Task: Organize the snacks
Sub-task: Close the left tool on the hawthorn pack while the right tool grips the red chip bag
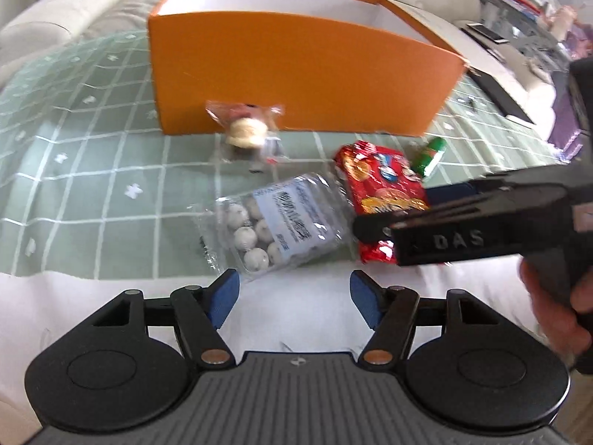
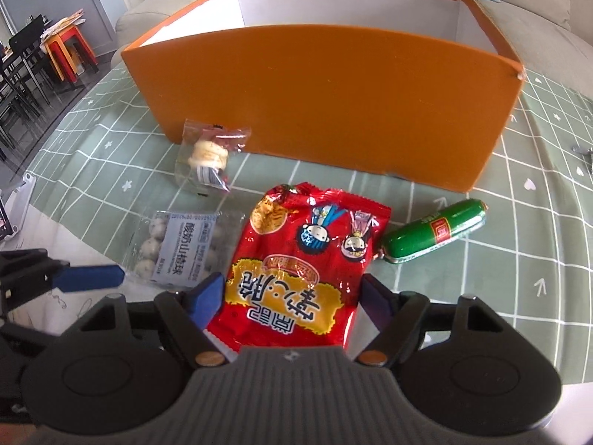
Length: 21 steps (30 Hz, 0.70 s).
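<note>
An open orange box [image 1: 296,74] [image 2: 326,104] stands on the green checked cloth. In front of it lie a clear-wrapped bun [image 1: 246,131] [image 2: 209,155], a clear bag of white balls [image 1: 281,226] [image 2: 178,248], a red snack bag [image 1: 381,193] [image 2: 304,270] and a green sausage [image 1: 430,155] [image 2: 435,231]. My left gripper [image 1: 294,293] is open and empty, just short of the ball bag. My right gripper [image 2: 292,304] is open with its blue pads on either side of the red bag's near end. It also shows in the left wrist view [image 1: 463,230].
A beige sofa [image 1: 55,11] with cushions runs behind the box. A dark tray and cluttered shelf [image 1: 519,37] are at the far right. Chairs and an orange stool [image 2: 63,52] stand at the left. White cloth [image 1: 74,304] covers the near table edge.
</note>
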Each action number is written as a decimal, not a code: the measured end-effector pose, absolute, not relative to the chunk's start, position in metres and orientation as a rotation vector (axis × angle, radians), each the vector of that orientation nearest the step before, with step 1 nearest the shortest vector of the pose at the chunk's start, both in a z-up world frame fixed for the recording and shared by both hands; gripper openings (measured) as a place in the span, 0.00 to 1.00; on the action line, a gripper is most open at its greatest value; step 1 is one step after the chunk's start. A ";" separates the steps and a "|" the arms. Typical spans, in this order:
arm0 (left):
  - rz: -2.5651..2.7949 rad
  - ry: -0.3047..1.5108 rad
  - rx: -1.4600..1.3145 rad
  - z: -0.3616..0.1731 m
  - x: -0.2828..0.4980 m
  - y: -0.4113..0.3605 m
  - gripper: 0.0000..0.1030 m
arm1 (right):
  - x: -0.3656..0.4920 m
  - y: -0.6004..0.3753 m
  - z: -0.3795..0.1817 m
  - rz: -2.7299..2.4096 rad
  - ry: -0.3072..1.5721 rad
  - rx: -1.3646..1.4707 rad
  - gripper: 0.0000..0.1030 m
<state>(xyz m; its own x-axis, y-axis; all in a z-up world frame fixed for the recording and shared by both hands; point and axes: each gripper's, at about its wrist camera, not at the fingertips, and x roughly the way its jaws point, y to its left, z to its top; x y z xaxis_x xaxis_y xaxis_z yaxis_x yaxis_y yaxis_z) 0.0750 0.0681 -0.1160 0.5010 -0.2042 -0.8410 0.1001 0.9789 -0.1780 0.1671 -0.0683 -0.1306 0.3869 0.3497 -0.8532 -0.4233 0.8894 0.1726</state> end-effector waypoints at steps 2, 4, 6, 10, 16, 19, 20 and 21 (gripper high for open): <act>-0.205 1.040 -0.113 -0.115 0.072 0.068 0.70 | 0.166 -0.066 -0.129 0.493 1.060 -0.095 0.74; -0.226 1.047 -0.110 -0.112 0.069 0.067 0.69 | 0.162 -0.070 -0.125 0.507 1.060 -0.099 0.74; -0.231 1.039 -0.093 -0.108 0.067 0.065 0.69 | 0.157 -0.079 -0.119 0.522 1.064 -0.100 0.74; -0.215 0.992 0.046 -0.095 0.067 0.059 0.74 | 0.149 -0.087 -0.114 0.526 1.073 -0.135 0.74; -0.270 0.961 0.287 -0.093 0.083 0.054 0.84 | 0.140 -0.093 -0.117 0.535 1.092 -0.186 0.74; -0.334 1.003 0.339 -0.103 0.097 0.053 0.84 | 0.140 -0.093 -0.120 0.539 1.097 -0.189 0.74; -0.351 1.016 0.352 -0.106 0.101 0.053 0.84 | 0.140 -0.093 -0.121 0.542 1.095 -0.194 0.74; -0.362 1.026 0.365 -0.109 0.104 0.052 0.84 | 0.139 -0.092 -0.121 0.545 1.091 -0.200 0.74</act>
